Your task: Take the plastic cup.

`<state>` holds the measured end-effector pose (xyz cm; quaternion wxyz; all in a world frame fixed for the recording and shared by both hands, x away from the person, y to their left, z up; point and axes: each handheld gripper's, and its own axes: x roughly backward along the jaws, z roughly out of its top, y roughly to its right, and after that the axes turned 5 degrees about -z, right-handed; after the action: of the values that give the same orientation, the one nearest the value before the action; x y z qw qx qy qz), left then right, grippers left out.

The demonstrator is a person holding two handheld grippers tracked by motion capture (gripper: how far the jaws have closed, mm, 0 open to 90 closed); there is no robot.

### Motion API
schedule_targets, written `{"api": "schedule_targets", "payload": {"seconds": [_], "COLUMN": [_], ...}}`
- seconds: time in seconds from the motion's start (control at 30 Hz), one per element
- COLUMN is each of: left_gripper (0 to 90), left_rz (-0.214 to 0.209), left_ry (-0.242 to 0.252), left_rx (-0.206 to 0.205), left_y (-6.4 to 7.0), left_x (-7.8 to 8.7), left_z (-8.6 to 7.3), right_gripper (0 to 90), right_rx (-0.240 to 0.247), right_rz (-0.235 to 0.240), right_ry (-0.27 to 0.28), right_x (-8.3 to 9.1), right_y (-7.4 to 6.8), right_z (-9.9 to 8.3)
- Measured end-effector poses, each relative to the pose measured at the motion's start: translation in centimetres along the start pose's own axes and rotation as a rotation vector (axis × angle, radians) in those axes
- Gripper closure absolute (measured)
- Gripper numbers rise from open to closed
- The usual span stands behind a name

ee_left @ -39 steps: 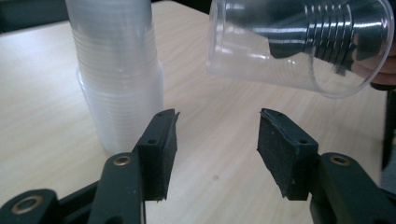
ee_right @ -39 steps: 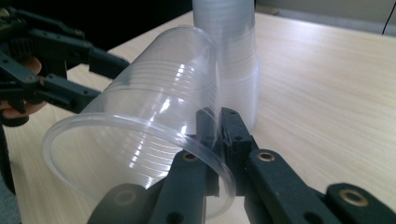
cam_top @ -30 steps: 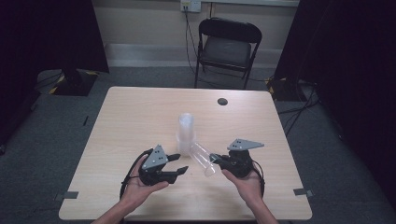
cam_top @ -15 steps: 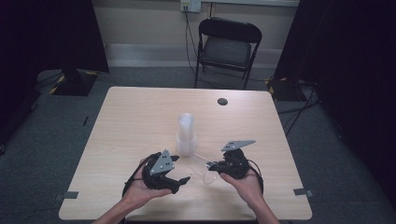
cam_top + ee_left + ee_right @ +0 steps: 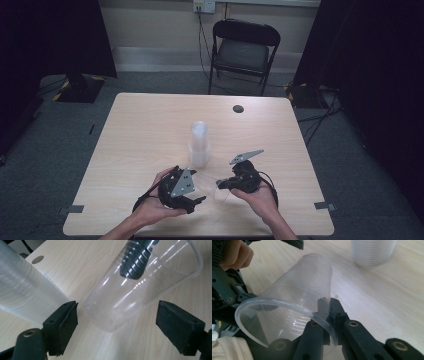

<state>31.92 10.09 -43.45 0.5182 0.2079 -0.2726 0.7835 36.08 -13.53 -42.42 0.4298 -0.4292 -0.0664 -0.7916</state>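
You are pinching the clear cup [image 5: 294, 305] by its wall in the right gripper [image 5: 329, 315]; left gripper [image 5: 116, 322] jaws gaping. Over-squeezing risks buckling the wall near the worktop's [image 5: 150, 130] front edge.

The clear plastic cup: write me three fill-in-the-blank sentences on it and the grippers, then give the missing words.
1. The right gripper is shut on the ____ of the single clear cup.
2. The left gripper has its jaws ____, one on either side of the cup's base.
3. The stack of cups stands ____ on the table.

Missing words: rim; open; upright
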Motion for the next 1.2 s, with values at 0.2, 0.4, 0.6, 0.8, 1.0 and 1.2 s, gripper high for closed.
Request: {"api": "schedule_targets", "payload": {"seconds": [0.2,0.4,0.6,0.8,1.0,1.2], "left_gripper": [16.3,15.2,15.6,16.4,19.4,21.4], "left_rz": [-0.008,-0.006,-0.019,-0.018,-0.028,-0.03], "left_ry": [-0.006,-0.008,0.008,0.033,0.052,0.046], "left_rx": [-0.012,-0.05,-0.056,-0.063,-0.061,-0.076], "left_y": [0.5,1.1,1.8,2.0,2.2,2.4], "left_x": [-0.6,-1.2,-1.6,-1.3,-1.2,-1.5], "left_z": [0.1,0.5,0.7,0.9,1.1,1.1], "right_gripper": [88.5,88.5,88.4,88.1,88.4,87.8], "right_rx": [-0.011,-0.011,-0.003,-0.009,-0.024,-0.03], "right_rz": [0.008,0.026,0.041,0.04,0.041,0.039], "right_ry": [-0.023,-0.029,-0.042,-0.046,-0.048,-0.055], "right_x": [-0.7,-1.1,-2.0,-2.4,-2.7,-3.0], "right_y": [0.1,-0.2,-0.8,-1.0,-1.1,-1.3], "right_z": [0.2,0.6,0.9,0.9,1.0,1.0]}}
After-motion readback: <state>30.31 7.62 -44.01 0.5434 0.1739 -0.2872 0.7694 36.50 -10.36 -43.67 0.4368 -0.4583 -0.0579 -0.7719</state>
